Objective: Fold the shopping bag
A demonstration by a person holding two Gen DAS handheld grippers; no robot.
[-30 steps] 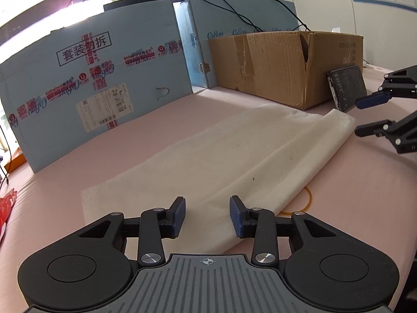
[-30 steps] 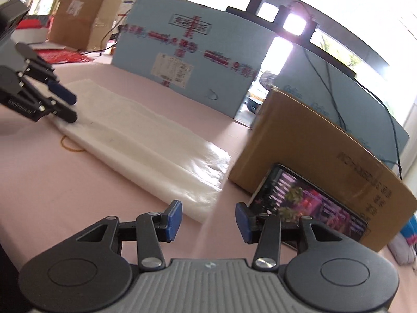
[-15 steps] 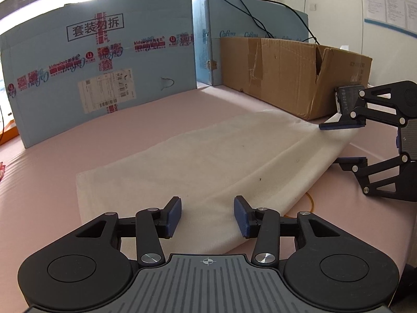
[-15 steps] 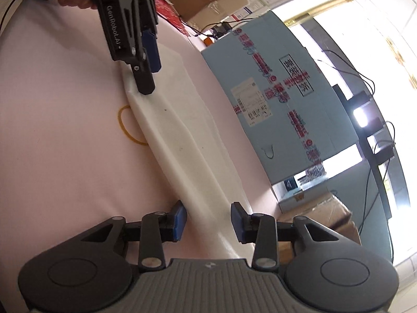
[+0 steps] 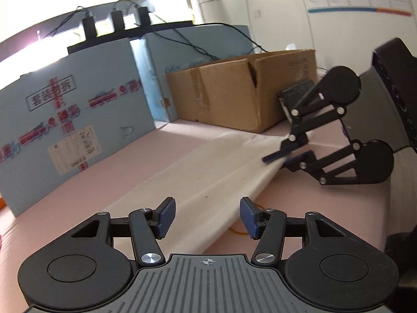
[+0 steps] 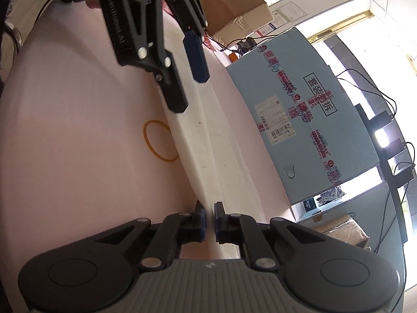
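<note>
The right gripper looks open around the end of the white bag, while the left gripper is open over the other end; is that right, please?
Not quite: the right gripper is shut on the white bag, as the right wrist view shows. The left gripper is indeed open over the other end.

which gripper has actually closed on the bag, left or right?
The right gripper: its pads pinch the end of the white shopping bag. The left gripper hangs open over the opposite end, its pads spread wide.
</note>
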